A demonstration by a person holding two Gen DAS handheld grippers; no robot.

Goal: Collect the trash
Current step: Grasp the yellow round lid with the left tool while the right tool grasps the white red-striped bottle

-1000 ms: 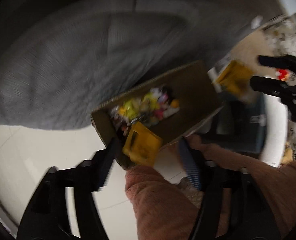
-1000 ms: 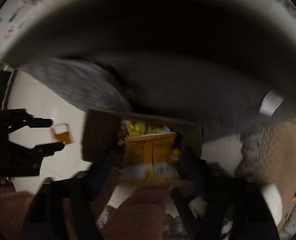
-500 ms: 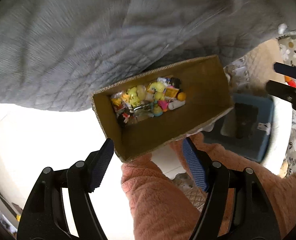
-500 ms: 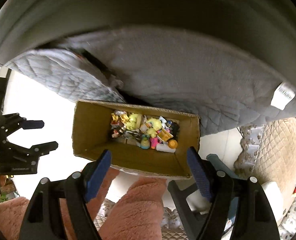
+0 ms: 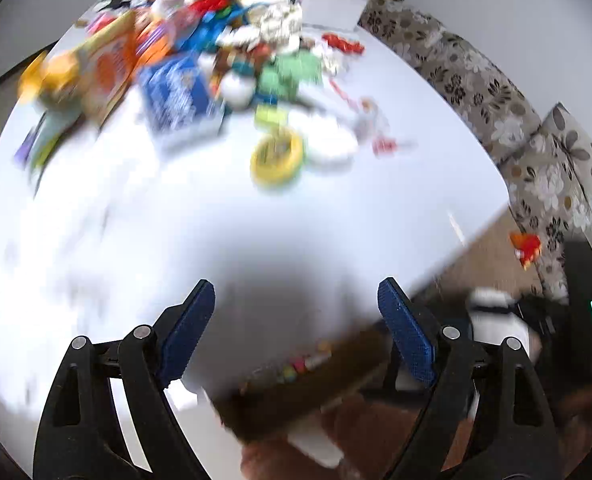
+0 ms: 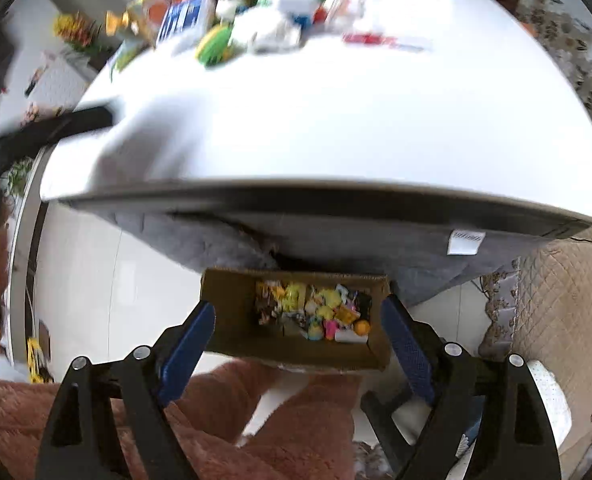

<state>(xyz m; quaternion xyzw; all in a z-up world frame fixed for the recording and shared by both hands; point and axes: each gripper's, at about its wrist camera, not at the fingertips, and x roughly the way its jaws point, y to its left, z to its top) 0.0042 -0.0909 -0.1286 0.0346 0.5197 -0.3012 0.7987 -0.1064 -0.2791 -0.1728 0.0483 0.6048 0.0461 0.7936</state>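
The brown cardboard box (image 6: 231, 320) stands on the floor below the table edge, with a heap of colourful wrappers (image 6: 316, 312) at its right end. My right gripper (image 6: 298, 340) hangs high above it, jaws opening, nothing between the blue pads (image 6: 187, 340). My left gripper (image 5: 296, 320) also has its jaws opening and holds nothing. It looks over the white table (image 5: 215, 220), and the box (image 5: 308, 380) shows blurred low in that view. Far across the table lies a pile of packets, boxes and wrappers (image 5: 223, 40).
A yellow tape roll (image 5: 275, 156) and a blue box (image 5: 175, 92) lie nearest on the table. A grey quilt (image 6: 235, 244) hangs under the table edge (image 6: 336, 196). Flowered sofa cushions (image 5: 476, 92) stand on the right. Pink fleece clothing (image 6: 255, 420) fills the bottom.
A second ago each gripper held a yellow wrapper over the box; both wrappers are gone from the jaws. Both grippers rose, and the left view swung up from the box to the tabletop.
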